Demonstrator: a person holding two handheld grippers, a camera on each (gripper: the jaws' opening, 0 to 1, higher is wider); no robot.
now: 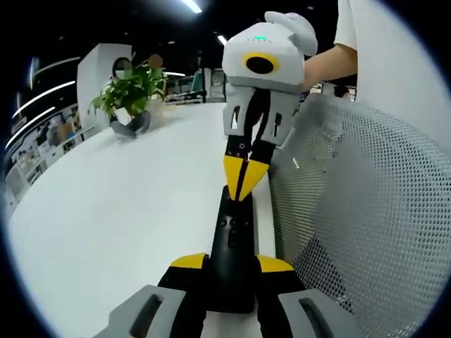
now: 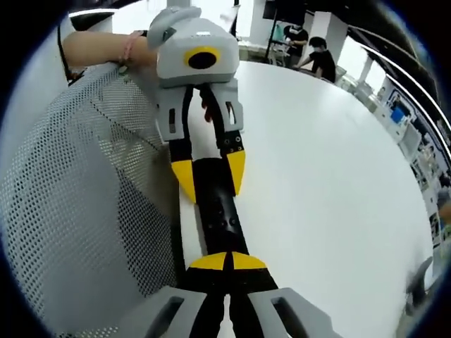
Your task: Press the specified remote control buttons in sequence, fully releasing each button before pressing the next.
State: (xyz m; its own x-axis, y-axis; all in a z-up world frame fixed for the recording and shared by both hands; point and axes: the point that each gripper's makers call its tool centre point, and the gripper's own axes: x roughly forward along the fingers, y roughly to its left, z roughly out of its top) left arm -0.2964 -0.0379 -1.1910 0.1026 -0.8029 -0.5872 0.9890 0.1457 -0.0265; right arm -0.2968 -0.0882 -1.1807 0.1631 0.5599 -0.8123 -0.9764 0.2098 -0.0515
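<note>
A slim black remote (image 1: 230,236) lies lengthwise near the edge of the white table (image 1: 127,204). My left gripper (image 1: 231,263) is shut on its near end, one yellow tip on each side. My right gripper (image 1: 243,182) comes down from above with its yellow tips shut together, and they touch the remote's far end. In the right gripper view the shut right gripper (image 2: 227,262) rests on the near end of the remote (image 2: 218,211), whose small buttons show just beyond the tips. The left gripper (image 2: 210,174) clamps the remote's other end.
A grey mesh chair back (image 1: 352,211) stands right beside the table edge and the remote, seen again as the mesh chair back (image 2: 77,183). A potted plant (image 1: 130,95) sits far across the table. A person's forearm (image 2: 99,49) holds the left gripper. People (image 2: 320,56) sit in the distance.
</note>
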